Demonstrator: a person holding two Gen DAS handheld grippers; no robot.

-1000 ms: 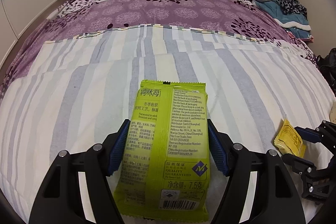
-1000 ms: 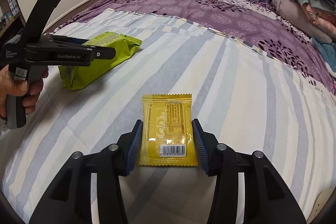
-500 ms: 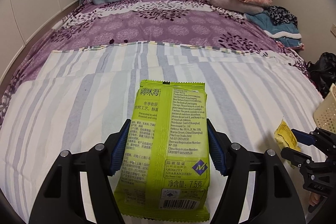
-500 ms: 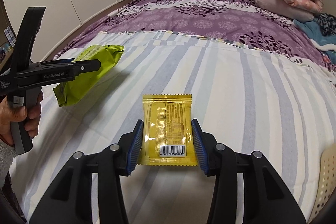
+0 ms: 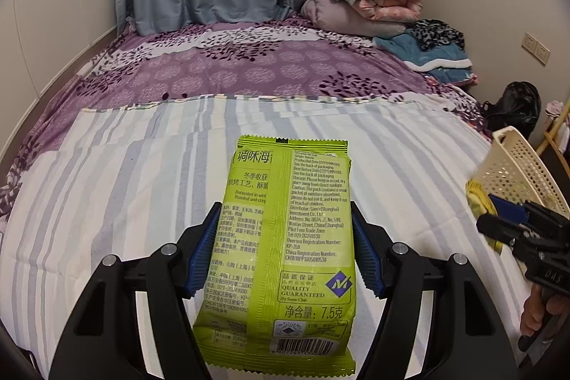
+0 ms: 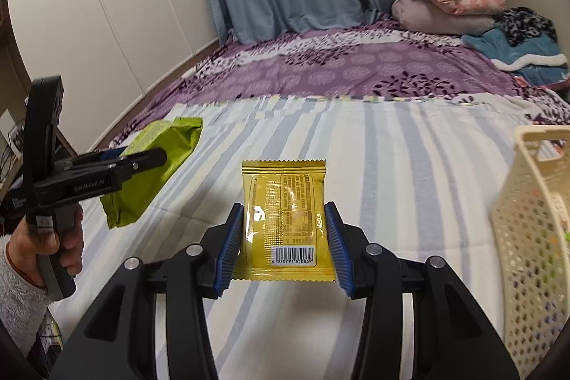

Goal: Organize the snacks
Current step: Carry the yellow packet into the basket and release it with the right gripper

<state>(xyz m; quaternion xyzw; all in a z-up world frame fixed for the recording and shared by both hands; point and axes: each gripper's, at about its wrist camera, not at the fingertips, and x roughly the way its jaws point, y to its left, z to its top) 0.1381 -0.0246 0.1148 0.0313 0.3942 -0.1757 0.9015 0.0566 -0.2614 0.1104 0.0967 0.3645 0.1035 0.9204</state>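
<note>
I have a snack in each gripper; the left gripper (image 5: 285, 248) has its fingers (image 5: 201, 255) clamped on the sides of the green pack (image 5: 285, 248), which hangs in the air above the striped sheet (image 5: 107, 184) of the bed, and the right gripper (image 6: 283, 237) has its fingers (image 6: 228, 244) clamped on the yellow pack (image 6: 285, 219), also held clear of the bed. Seen from the right wrist, the left gripper (image 6: 107, 173) sits off toward the bed's left edge with the green pack (image 6: 153, 166) poking out of it; seen from the left wrist, the right gripper (image 5: 513, 227) is near the bed's right edge, the yellow pack (image 5: 479, 198) just beside the basket (image 5: 513, 166).

The basket (image 6: 527, 219) stands at the right edge of the bed; through its holes I can make out some coloured shapes inside, but I cannot tell what they are or how many. I judge the job is mid-way: both packs are lifted, neither is in the basket yet. I see no other loose snacks on the sheet; what lies outside these views I cannot say. What is left, as I read it, is to carry the yellow pack over the rim and let go, then bring the green pack across from the far side; the green one has the longer trip.
</note>
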